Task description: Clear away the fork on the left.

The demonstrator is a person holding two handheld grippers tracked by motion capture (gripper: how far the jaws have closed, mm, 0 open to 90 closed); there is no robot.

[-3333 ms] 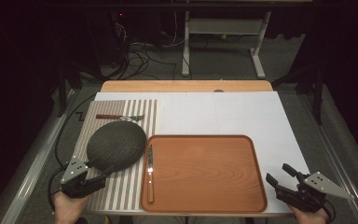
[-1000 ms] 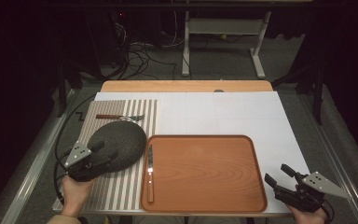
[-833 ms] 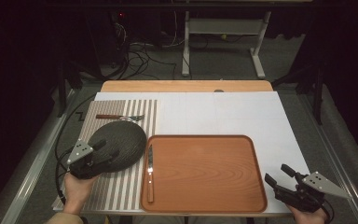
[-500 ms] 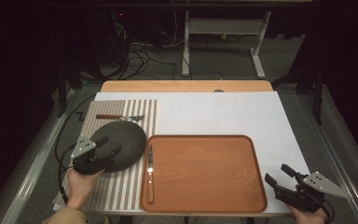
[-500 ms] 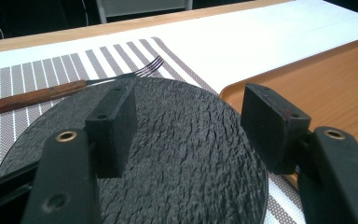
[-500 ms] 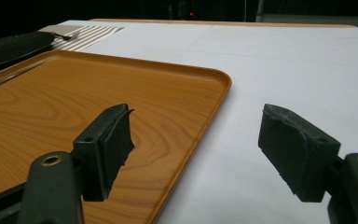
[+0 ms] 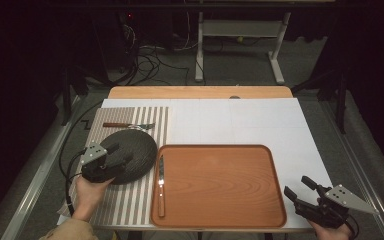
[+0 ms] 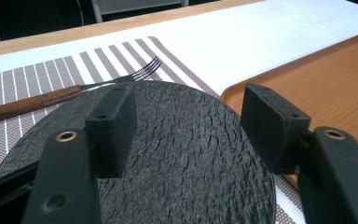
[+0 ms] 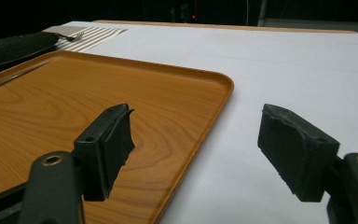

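carefully, then: we judge the step in hand to be taking hold of the dark slate plate, and we take that plate as our landmark throughout. nearest to us, the left gripper hovers over the plate's near-left part, its jaws spread wide and holding nothing. in the left gripper view the left gripper looks straight along the rough dark surface, one jaw on each side of it, and we cannot tell whether either jaw touches the slate. to do this well we think we should come lower at the plate's near edge, so that one jaw goes under the rim and the other over it, then close slowly. the plate looks thin and flat, so a grip from above would likely find nothing to pinch.

the plate lies on the striped placemat, and its right edge sits just beside the wooden tray, close to the knife that rests along the tray's left side. well to the right of the plate, past the tray's near-right corner, the right gripper waits over the white tabletop, jaws also wide and empty. just beyond the plate lies the fork, tines near the far rim, so we should lift clear of it.
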